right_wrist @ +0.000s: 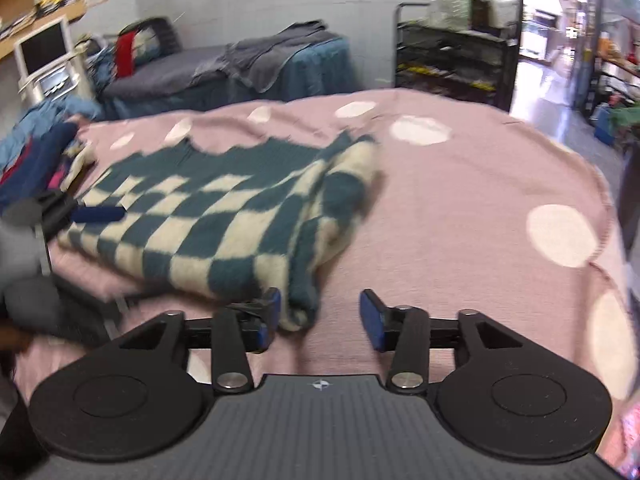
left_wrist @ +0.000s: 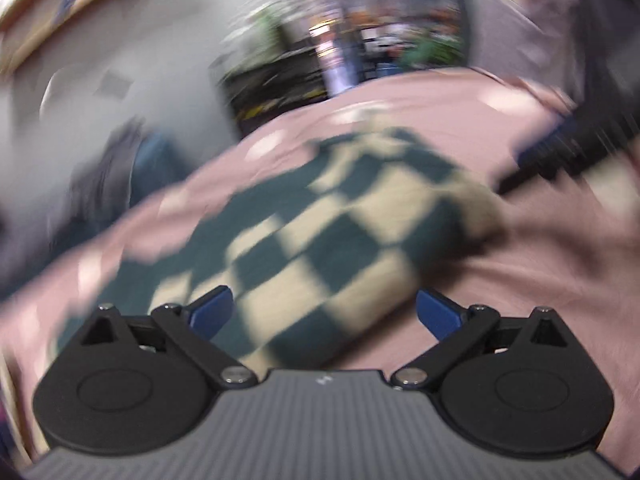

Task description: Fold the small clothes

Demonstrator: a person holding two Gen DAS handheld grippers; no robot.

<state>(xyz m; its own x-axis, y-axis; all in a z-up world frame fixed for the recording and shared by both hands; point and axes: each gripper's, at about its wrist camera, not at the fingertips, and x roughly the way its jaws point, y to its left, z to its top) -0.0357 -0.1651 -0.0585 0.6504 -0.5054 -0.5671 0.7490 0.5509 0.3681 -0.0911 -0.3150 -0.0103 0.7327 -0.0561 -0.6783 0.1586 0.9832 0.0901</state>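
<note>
Checkered garment [right_wrist: 224,216] lies partly folded on the pink dotted blanket [right_wrist: 460,208], long axis running from far-left to near-right in the right wrist view. Right gripper [right_wrist: 320,316] spread, holding nothing — garment's near corner sits just beside its left finger, so it's the nearer tool. Left gripper [left_wrist: 324,314] also spread wide, garment directly ahead of it, view blurred.

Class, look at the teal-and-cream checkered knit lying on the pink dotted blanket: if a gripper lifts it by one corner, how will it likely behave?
The checkered knit would probably drape and sag, since its right side already lies bunched in soft folds. It looks thick and fuzzy, so probably grippy rather than slippery. Pushed, it may drag on the pink blanket.
</note>
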